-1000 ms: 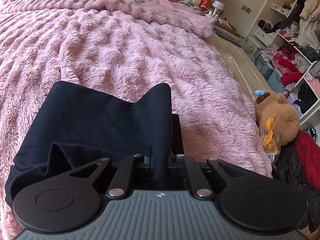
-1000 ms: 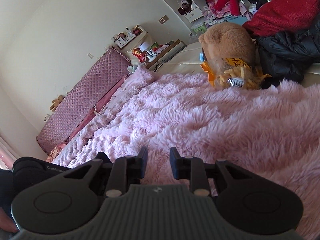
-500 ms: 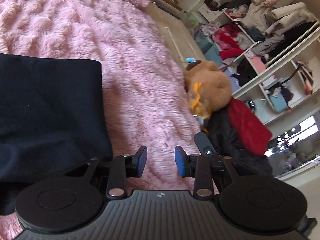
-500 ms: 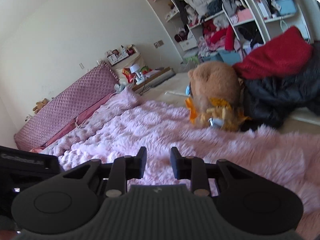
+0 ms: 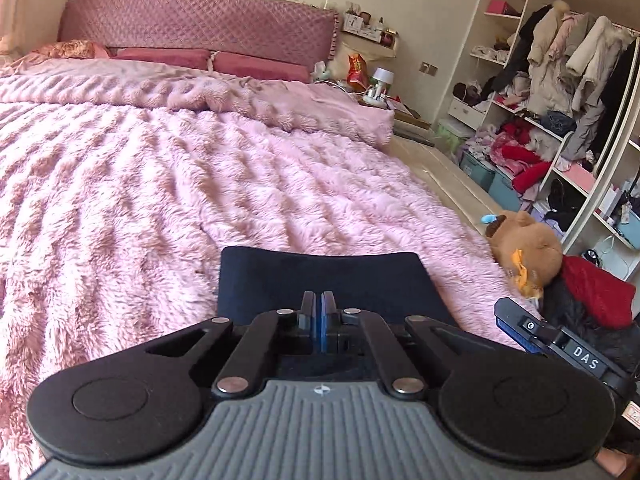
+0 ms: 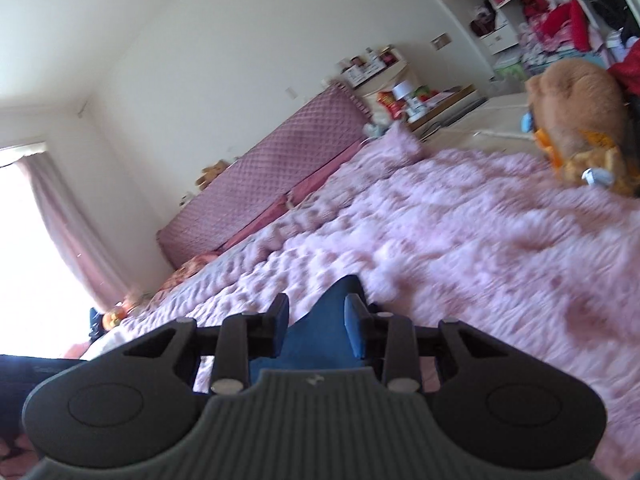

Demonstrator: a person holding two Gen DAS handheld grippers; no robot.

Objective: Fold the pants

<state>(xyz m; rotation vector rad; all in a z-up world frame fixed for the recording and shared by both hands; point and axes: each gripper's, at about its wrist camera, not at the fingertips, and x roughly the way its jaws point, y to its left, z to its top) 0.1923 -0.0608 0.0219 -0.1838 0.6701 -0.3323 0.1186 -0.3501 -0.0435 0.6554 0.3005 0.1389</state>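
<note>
The dark navy pants (image 5: 328,280) lie folded flat in a neat rectangle on the fluffy pink blanket (image 5: 160,180). My left gripper (image 5: 319,300) hovers at their near edge, shut, its blue pads touching with no cloth between them. In the left wrist view a finger (image 5: 516,324) of the right gripper shows at the pants' right side. In the blurred, tilted right wrist view my right gripper (image 6: 316,312) has its jaws opening. A corner of the pants (image 6: 320,344) shows in the gap between its fingers, lying under them and not pinched.
A brown plush bear (image 5: 524,240) and a heap of red and black clothes (image 5: 596,292) sit off the bed's right edge. Open shelves crammed with clothes (image 5: 560,80) line the right wall. The quilted headboard (image 5: 200,20) and a cluttered nightstand (image 5: 372,80) stand at the far end.
The left gripper let go of the raised pants fold, opened, swung round and shut empty; the pants now lie flat. The right gripper rolled and moved over the pants' corner, its jaws wider.
</note>
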